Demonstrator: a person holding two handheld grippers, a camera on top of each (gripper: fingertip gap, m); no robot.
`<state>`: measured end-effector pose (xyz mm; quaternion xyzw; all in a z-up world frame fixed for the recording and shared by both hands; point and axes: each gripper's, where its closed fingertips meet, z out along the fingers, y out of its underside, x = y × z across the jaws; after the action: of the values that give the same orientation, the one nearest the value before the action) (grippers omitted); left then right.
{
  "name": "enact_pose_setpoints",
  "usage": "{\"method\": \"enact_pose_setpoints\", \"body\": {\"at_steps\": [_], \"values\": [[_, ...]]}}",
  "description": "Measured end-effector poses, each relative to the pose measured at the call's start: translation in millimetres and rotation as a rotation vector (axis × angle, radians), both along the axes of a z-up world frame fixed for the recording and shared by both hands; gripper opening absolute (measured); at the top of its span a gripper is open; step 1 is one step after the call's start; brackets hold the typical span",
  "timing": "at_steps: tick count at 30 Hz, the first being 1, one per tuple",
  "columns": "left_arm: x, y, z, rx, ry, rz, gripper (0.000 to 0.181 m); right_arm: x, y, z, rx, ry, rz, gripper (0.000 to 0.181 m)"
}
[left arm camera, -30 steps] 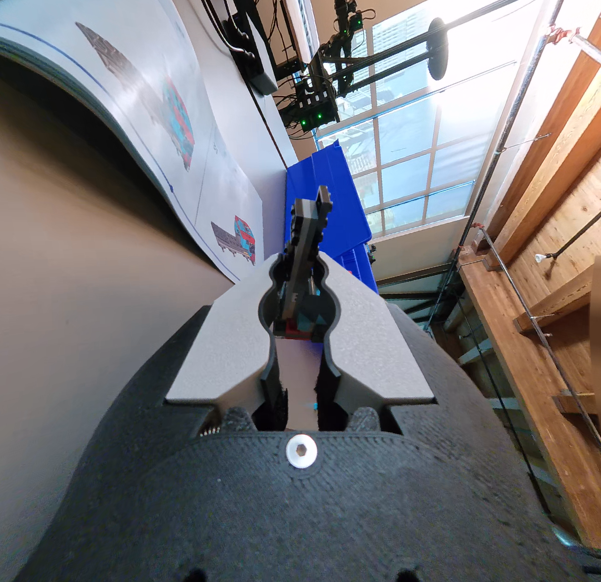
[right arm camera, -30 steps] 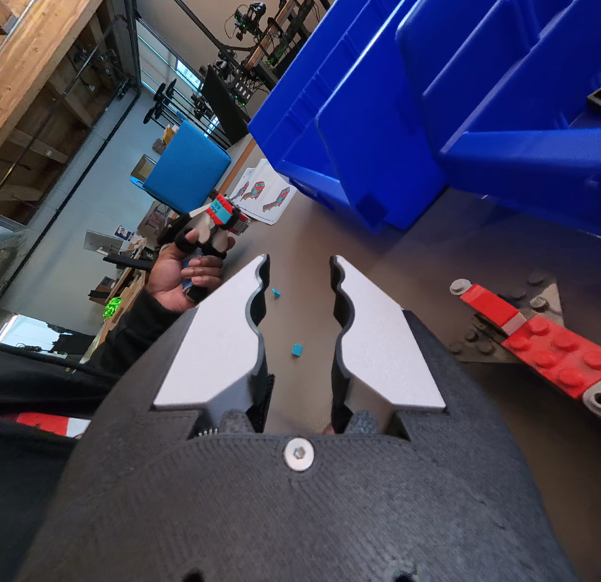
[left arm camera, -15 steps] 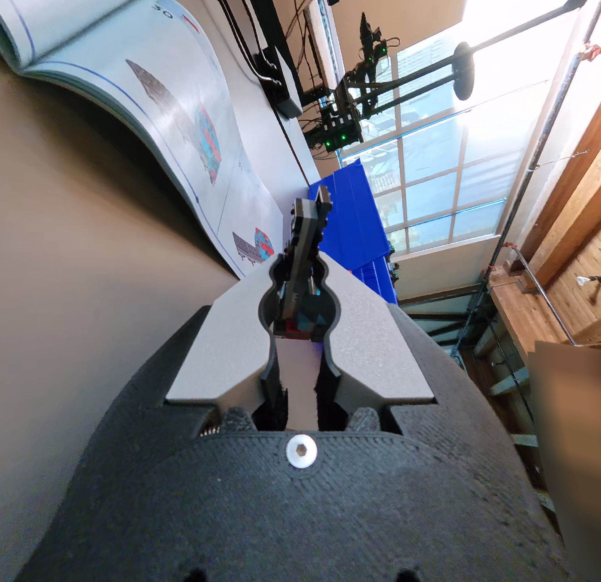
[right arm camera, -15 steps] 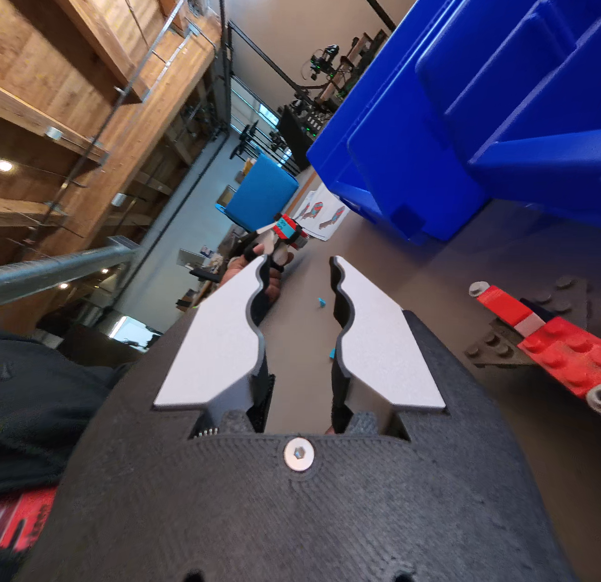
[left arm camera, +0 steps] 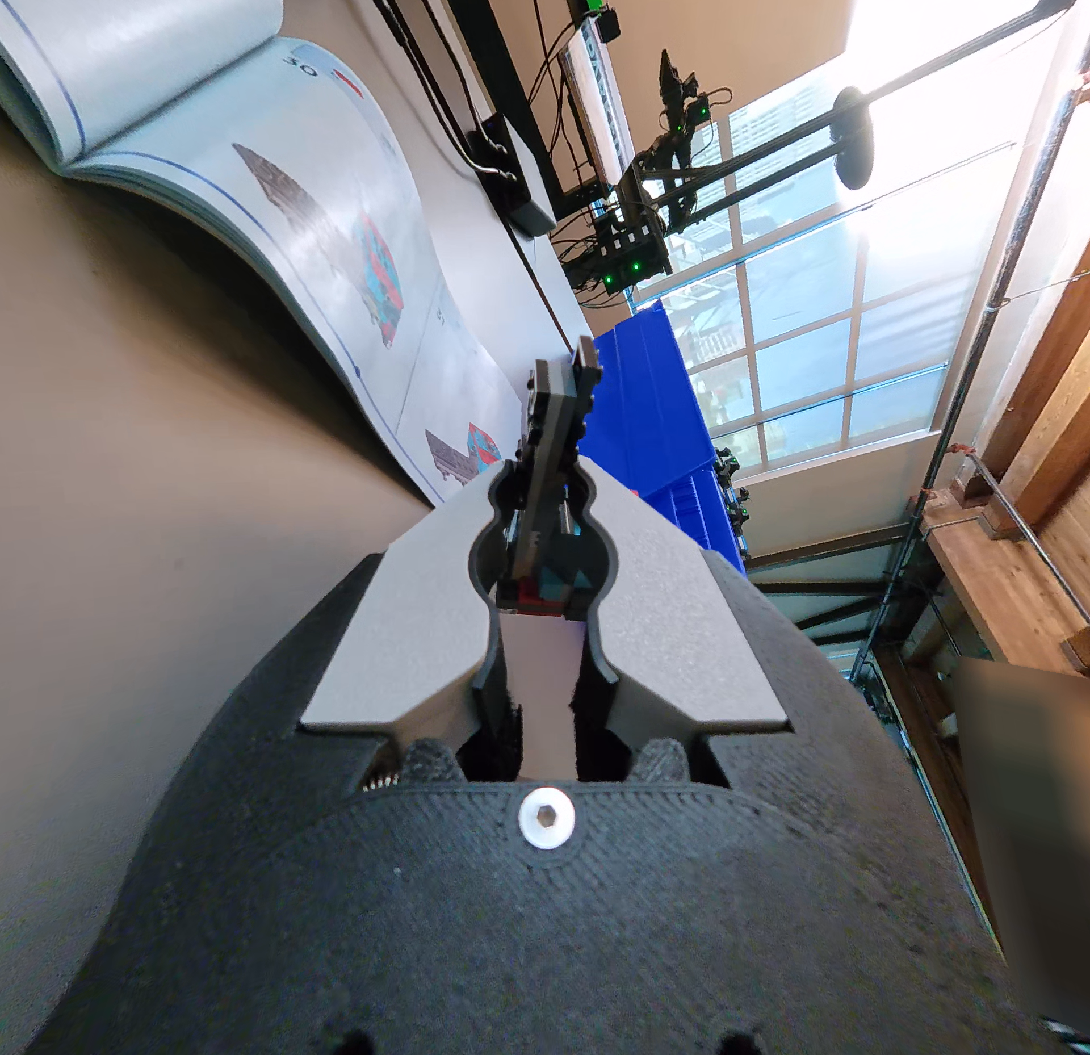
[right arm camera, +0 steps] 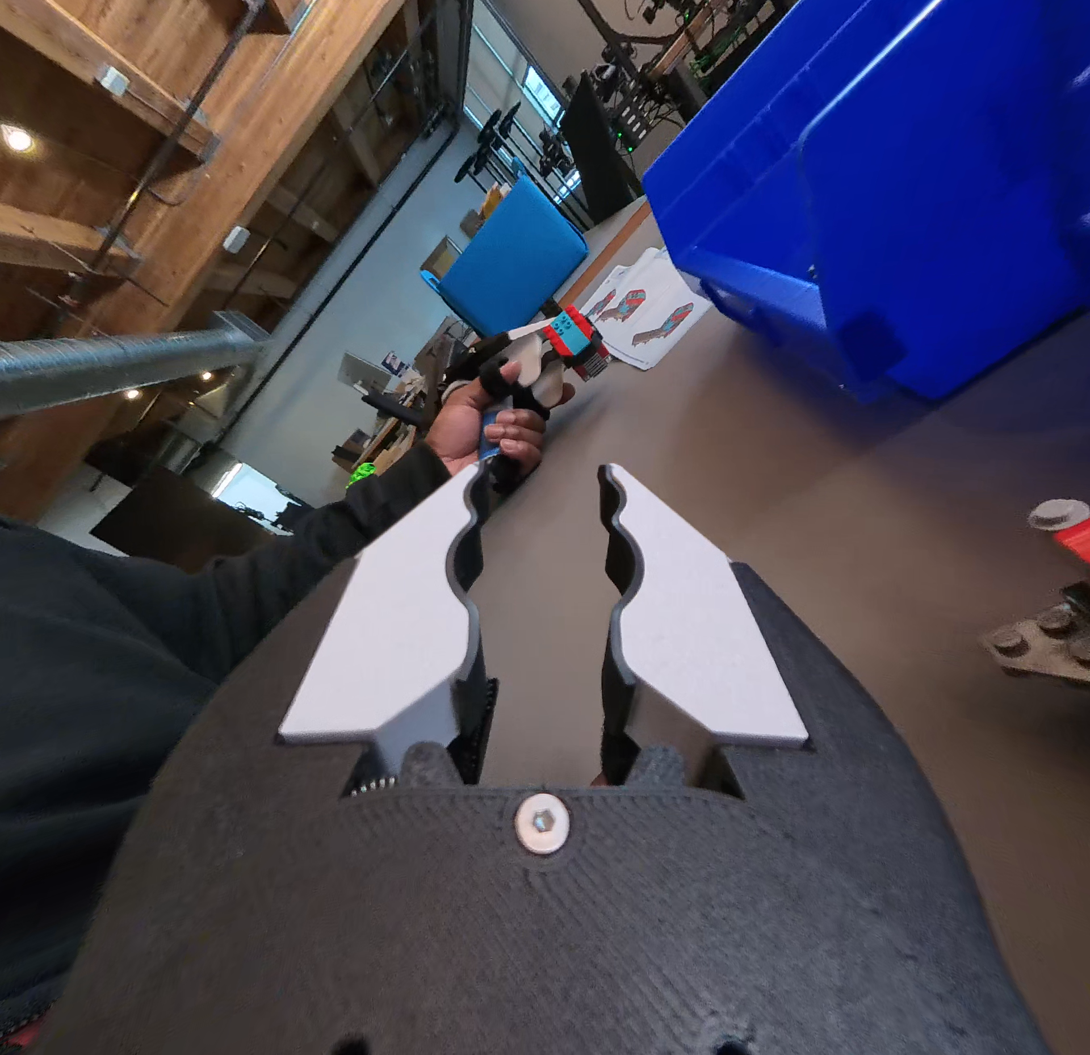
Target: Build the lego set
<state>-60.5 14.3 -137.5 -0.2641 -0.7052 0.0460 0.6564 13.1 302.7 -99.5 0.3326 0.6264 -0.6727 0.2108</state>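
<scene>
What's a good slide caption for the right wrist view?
Open right hand-held gripper hovers over the table, facing the left hand-held gripper clamped on a partial lego build beside blue bins.

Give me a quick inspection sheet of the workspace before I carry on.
Surface: brown tabletop, mostly bare.
Job's things: lego assembly in the left tool; open instruction booklet; part-built red and grey plates at right.
Clutter: blue bins.
Grippers: left tool shut on the assembly; right tool open, empty.
Cables: black leads by the far equipment rack.
Surroundings: windows, timber beams.
</scene>
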Motion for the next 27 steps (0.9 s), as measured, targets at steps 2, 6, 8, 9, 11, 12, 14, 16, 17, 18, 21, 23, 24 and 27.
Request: {"method": "enact_pose_setpoints", "body": {"at_steps": [2,6,8,9,11,12,14,16,17,18,21,23,24,27], "values": [[0,-1,-1,0.001,-0.009,0.008,0.017,0,2,1,-0.019,-0.022,0.005,0.037],[-1,-1,-4,-0.001,-0.029,0.005,0.017,-1,4,2,-0.044,-0.057,0.015,0.037],[-2,0,-6,0.000,-0.040,0.000,0.017,0,5,3,-0.056,-0.070,0.023,0.037],[-2,0,-7,-0.001,-0.046,-0.001,0.017,-1,5,3,-0.063,-0.076,0.025,0.037],[-3,0,-8,-0.001,-0.054,-0.004,0.017,-1,7,4,-0.080,-0.091,0.028,0.037],[-3,0,-8,-0.001,-0.058,-0.005,0.017,-2,7,5,-0.086,-0.097,0.028,0.037],[-3,0,-9,-0.001,-0.063,-0.007,0.017,-2,8,5,-0.092,-0.103,0.028,0.037],[-4,1,-10,-0.002,-0.067,-0.008,0.017,-2,8,5,-0.091,-0.103,0.030,0.037],[-4,1,-10,-0.002,-0.069,-0.009,0.017,-2,7,5,-0.089,-0.102,0.032,0.037],[-4,1,-10,-0.003,-0.072,-0.009,0.017,-2,7,5,-0.088,-0.101,0.033,0.037],[-4,1,-11,-0.007,-0.078,-0.010,0.017,-2,7,5,-0.093,-0.106,0.037,0.037],[-4,1,-12,-0.007,-0.083,-0.010,0.017,-2,8,6,-0.102,-0.112,0.037,0.037],[-4,1,-12,-0.007,-0.085,-0.010,0.017,-2,8,6,-0.106,-0.116,0.036,0.037],[-5,2,-13,-0.010,-0.090,-0.013,0.017,-3,9,6,-0.115,-0.125,0.037,0.037]]}}
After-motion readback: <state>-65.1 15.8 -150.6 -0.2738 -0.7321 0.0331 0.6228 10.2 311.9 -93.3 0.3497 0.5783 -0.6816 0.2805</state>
